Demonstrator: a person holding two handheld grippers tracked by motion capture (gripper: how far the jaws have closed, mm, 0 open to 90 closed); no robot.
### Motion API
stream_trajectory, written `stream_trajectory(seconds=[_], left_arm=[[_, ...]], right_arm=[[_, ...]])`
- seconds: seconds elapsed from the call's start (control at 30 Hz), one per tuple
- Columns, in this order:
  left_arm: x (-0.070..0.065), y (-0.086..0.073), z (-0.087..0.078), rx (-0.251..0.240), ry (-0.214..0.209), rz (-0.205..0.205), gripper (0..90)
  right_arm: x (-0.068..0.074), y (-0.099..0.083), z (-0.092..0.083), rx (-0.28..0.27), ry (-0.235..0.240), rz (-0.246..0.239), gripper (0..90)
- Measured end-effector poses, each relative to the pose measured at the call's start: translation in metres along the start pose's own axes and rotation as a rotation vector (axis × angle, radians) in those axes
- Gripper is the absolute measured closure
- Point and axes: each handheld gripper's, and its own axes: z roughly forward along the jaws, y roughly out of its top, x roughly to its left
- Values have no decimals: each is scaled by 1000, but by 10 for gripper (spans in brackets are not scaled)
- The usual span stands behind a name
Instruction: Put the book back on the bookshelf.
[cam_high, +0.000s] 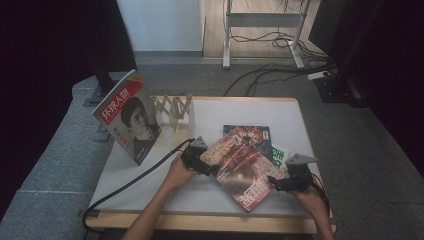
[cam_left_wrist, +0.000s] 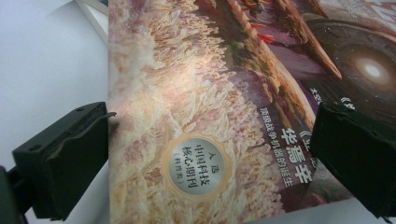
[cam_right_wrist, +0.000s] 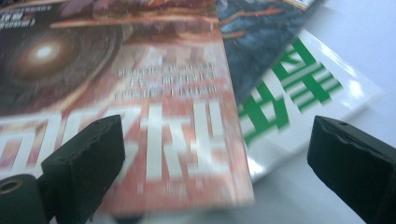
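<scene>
i've got both tongs spread, left gripper (cam_high: 206, 165) and right gripper (cam_high: 281, 182) flanking the top magazine (cam_high: 245, 167), likely to lift it toward the rack (cam_high: 174, 110).

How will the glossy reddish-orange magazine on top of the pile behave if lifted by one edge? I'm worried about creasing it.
The glossy reddish-orange magazine looks thin, so it would probably droop. Its shiny cover may slip between the jaws. Pushed, it would likely slide over the blue magazine beneath.

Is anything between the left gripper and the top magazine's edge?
Nothing visible. The left gripper is open with its fingers either side of the top magazine, whose edge lies right by one finger.
</scene>
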Motion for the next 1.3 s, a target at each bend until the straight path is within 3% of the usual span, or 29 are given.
stream_trajectory(seconds=[0.3,0.6,1.07,1.3], left_arm=[[-1,-1,-1,-1,3,-5,0],[-4,-4,-4,10,4,-15,0],[-15,-12,-12,42,8,-22,0],[-24,-15,-14,58,13,-4,0]], right_arm=[[3,-15,-18,8,-17,-9,40],[1,-18,-16,25,-50,-5,0],[-16,-11,-8,21,-98,25,0],[-27,-7,-4,22,-126,50,1]])
